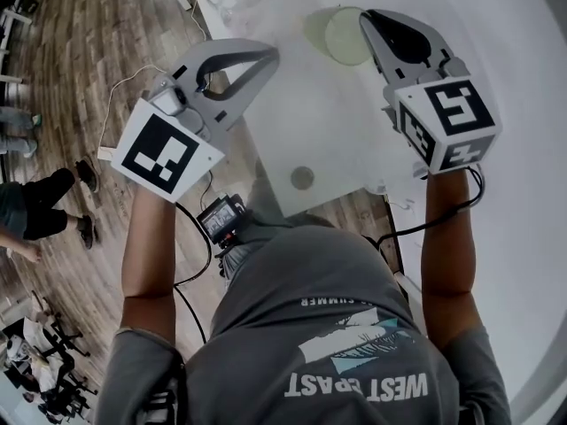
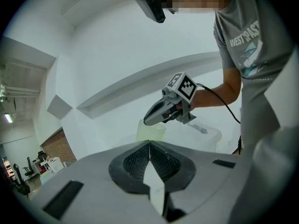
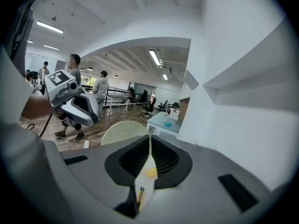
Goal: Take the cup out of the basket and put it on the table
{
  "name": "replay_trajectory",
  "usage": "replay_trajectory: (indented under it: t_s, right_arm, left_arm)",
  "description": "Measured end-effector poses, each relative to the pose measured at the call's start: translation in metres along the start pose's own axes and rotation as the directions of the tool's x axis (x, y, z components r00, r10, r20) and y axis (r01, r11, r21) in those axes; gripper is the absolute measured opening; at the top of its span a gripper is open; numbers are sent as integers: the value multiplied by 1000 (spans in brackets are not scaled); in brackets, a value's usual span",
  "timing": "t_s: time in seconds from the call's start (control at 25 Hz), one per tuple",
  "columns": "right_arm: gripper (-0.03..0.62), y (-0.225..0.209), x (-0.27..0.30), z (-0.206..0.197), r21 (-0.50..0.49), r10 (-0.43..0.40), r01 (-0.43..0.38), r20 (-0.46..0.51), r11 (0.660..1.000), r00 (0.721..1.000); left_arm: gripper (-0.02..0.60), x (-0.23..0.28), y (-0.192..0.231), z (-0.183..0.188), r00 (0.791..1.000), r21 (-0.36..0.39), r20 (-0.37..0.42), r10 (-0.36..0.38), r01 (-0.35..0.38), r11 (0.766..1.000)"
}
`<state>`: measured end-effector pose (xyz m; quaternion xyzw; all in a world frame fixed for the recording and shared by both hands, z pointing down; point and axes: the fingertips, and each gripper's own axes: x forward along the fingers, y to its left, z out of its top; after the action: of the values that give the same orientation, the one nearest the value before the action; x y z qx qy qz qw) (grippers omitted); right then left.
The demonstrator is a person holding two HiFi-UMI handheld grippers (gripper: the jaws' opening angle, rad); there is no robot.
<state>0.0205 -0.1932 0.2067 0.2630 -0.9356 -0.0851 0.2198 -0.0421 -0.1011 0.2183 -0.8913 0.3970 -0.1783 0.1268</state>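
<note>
Claw number one, my right claw (image 1: 368, 18), has its jaws pressed together, tips right at the far rim of the pale green cup (image 1: 339, 35). In the right gripper view, the cup (image 3: 122, 132) shows just left of the seam between the jaws. I cannot tell whether its thin wall is caught between them. The cup stands near the far end of the white counter (image 1: 319, 131). The left gripper view shows it (image 2: 150, 130) under my right claw's nose (image 2: 147, 120), with a clear container (image 2: 208, 133) just beside it.

My left claw (image 1: 268, 56) is closed too, with nothing in it. It hangs over the counter's left edge, apart from the cup, tips angled toward it. My right forearm (image 1: 447, 264) reaches straight ahead and my left forearm (image 1: 146, 255) stretches forward on its side, both bare below grey sleeves. Each marker cube sits close above my wrist. A black cable (image 1: 199, 273) loops down by my left side over the wooden floor (image 1: 80, 78).
</note>
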Motion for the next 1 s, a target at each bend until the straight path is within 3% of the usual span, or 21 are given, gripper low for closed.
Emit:
replay_trajectory:
  t_s: [0.4,1.0]
  right_arm:
    - [28,59,21,9,-29,108,-108,-1,994,994]
    - [28,155,27,-3,-40,187,-191,-76,981,979]
  left_arm:
    - [11,-17,5,-19,999,-27,-4,39,-39,999]
    - [11,-78,-11,-31,995,-83,-1,98,-98,992]
